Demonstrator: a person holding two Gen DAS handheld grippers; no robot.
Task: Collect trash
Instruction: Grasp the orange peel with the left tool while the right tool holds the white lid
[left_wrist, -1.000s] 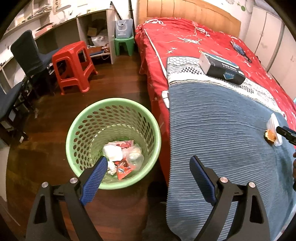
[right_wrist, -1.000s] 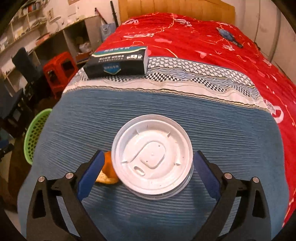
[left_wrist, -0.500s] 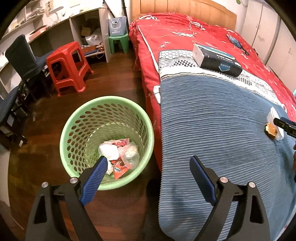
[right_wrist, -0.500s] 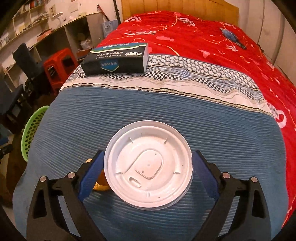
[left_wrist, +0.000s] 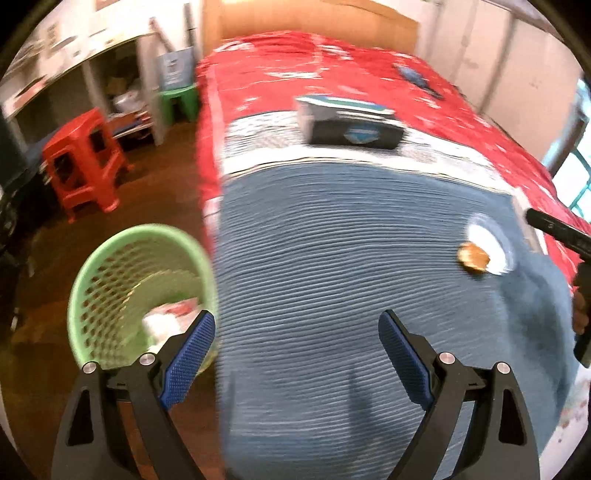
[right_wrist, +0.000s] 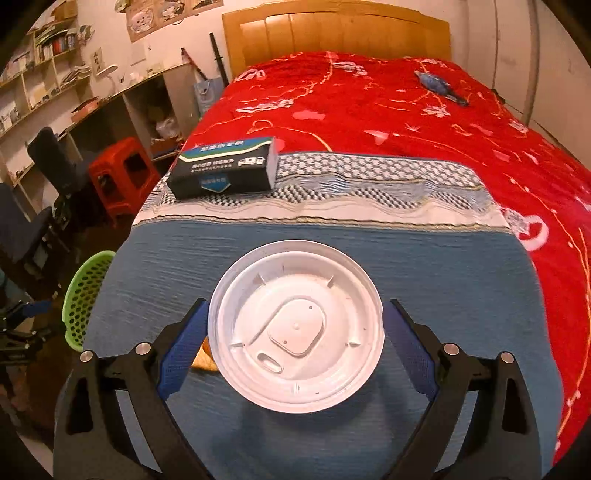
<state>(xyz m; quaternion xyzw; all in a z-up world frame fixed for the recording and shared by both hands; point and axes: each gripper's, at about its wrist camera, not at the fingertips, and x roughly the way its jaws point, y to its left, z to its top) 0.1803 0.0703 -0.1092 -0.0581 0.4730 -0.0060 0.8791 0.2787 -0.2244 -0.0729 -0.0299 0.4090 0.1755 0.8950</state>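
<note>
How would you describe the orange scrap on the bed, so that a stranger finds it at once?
Start at the blue blanket covering the near end of the bed. On it stands a white plastic lid. The orange scrap peeks out beside it, the only orange thing on the blanket.

My left tongs (left_wrist: 297, 352) have bare blue blanket (left_wrist: 332, 258) ahead; the green basket (left_wrist: 110, 266) stands just beside the bed, and the black box (left_wrist: 354, 129) blocks farther up.
</note>
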